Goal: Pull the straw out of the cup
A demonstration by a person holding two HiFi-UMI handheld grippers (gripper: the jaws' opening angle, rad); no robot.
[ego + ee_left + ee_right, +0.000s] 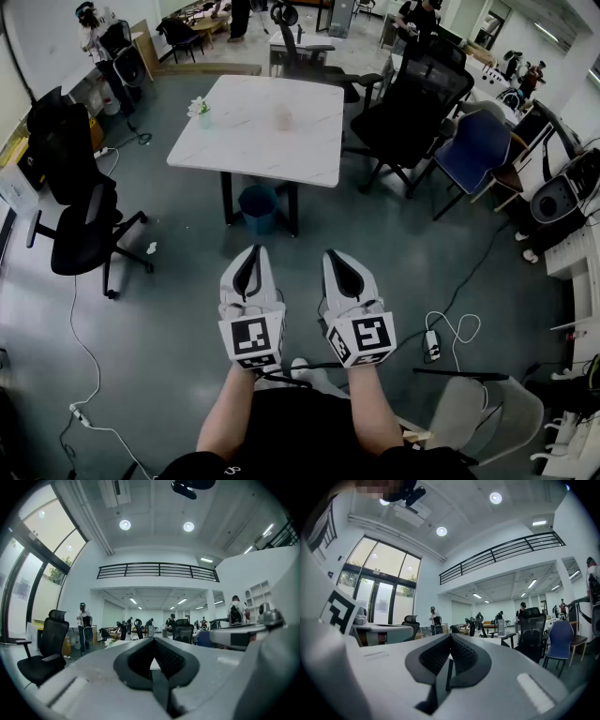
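Left gripper (pixel 251 255) and right gripper (pixel 336 257): jaws together, nothing held, both well short of the table.

Left gripper view: left gripper (pixel 152 640) pads meet along the centre line, nothing between them; only the room beyond. Right gripper view: right gripper (pixel 450 638) likewise closed and empty. Head view: the two grippers sit side by side, close to the person's body, pointing forward over bare grey floor. Scene, left to right: black office chair (pixel 80 225) on the floor; white table (pixel 309 150) ahead, with a small flower pot (pixel 200 109) near its left edge and the cup (pixel 283 117), a pale translucent shape, near the middle. Straw too small to make out. Blue bin (pixel 258 206) stands under the table. Blue chair (pixel 473 150) is off to the table's right.
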